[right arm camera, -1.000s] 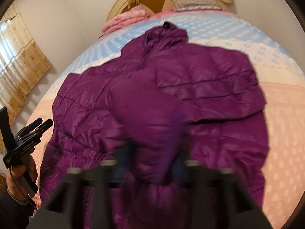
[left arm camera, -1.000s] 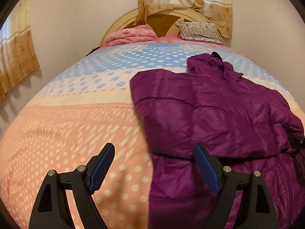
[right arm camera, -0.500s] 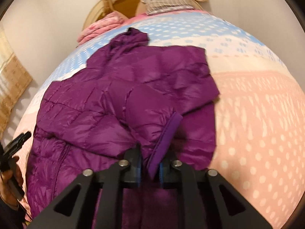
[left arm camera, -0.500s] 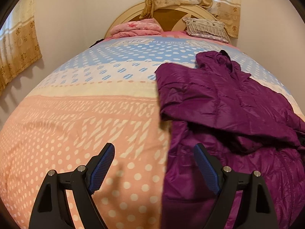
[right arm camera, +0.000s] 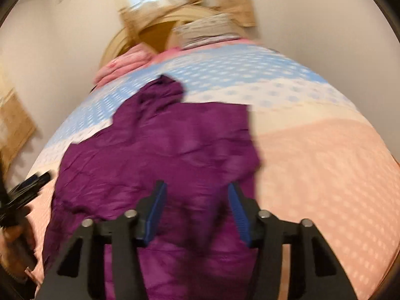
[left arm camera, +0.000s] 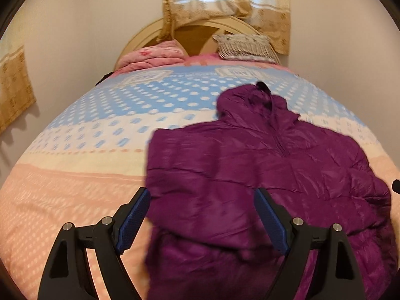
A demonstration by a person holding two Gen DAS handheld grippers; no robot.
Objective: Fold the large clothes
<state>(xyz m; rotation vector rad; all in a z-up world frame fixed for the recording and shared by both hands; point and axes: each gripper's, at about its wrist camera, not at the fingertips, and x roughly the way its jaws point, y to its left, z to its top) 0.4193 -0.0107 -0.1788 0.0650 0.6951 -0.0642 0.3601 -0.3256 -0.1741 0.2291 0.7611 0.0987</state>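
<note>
Both grippers, left (left arm camera: 202, 218) and right (right arm camera: 196, 208), gape empty over the purple jacket (left arm camera: 262, 175) on the bedspread (left arm camera: 75, 175).

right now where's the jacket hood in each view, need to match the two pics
Left wrist: the hood is upper right of centre, on the blue dotted band of the bedspread.
Right wrist: the hood is upper left of centre, blurred, above the open jaws.
Shared landmark: the striped pillow by the headboard.
</note>
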